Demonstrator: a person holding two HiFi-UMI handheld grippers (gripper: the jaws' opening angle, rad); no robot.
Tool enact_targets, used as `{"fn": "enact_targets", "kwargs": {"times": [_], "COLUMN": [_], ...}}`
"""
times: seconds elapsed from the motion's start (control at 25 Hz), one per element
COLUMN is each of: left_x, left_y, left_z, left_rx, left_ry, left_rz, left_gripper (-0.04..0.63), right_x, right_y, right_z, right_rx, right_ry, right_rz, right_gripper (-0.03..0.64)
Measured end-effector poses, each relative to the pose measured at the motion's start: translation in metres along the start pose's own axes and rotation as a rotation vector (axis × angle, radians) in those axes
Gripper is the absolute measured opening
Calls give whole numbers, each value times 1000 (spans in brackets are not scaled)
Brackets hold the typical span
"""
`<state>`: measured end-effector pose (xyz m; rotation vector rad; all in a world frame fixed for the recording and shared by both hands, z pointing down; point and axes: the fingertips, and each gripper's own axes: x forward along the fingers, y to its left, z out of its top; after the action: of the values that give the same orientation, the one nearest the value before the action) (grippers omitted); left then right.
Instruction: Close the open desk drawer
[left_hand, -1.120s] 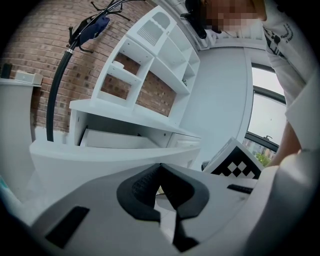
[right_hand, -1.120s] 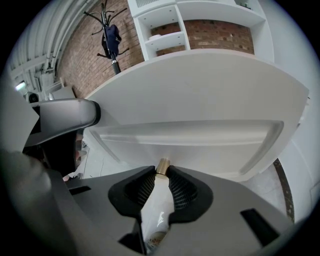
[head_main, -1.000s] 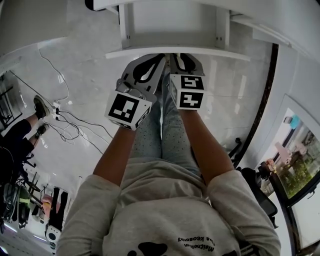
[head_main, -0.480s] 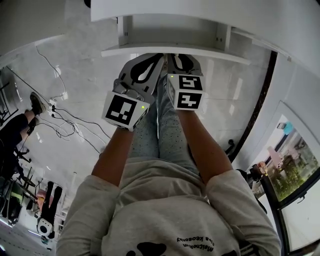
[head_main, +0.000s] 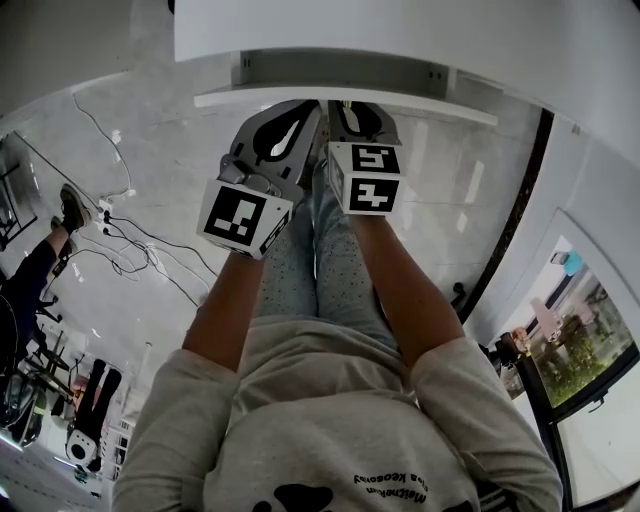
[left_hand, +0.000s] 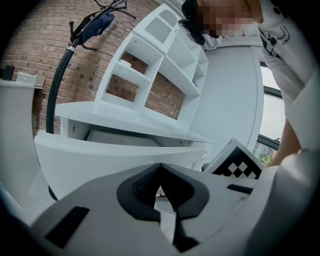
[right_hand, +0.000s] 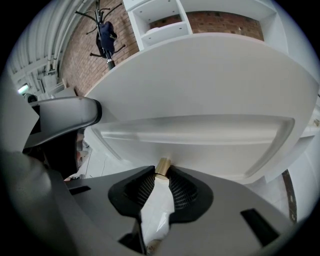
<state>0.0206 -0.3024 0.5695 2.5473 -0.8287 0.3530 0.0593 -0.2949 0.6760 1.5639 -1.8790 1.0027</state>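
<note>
One white drawer (head_main: 440, 106) projects from under the desk top (head_main: 400, 40). Its front stands a little proud of the desk edge, and the left gripper view shows a narrow strip of its interior (left_hand: 117, 137). The closing push is therefore judged to be in hand and near its end, not complete. A brass-coloured knob (right_hand: 162, 168) on the drawer front is clamped between the jaw tips of the right gripper (right_hand: 161, 175). The left gripper (left_hand: 160, 172) is just beside the right one, below the drawer front; its jaws are pressed together with nothing between them, and whether it touches the front cannot be told. The next move calls for a straight, level push along the drawer's slide, with the grip on the knob kept until the front meets the desk edge. Both forearms (head_main: 410, 290) reach forward, nearly parallel and close together above the person's legs. Each gripper's marker cube (head_main: 243, 217) faces up toward the head camera
</note>
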Motion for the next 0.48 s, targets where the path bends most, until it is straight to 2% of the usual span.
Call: {"fn": "enact_targets", "kwargs": {"times": [0.48], "left_x": [9], "left_y": [10], "left_z": [7], "left_rx": [4], "left_ry": [-11], "left_rz": [10], "left_gripper": [18], "right_x": [9], "right_y": [-2], "right_z": [14], "right_rx": [-12], "right_ry": [-17], "right_rz": [16], "right_gripper": [103]}}
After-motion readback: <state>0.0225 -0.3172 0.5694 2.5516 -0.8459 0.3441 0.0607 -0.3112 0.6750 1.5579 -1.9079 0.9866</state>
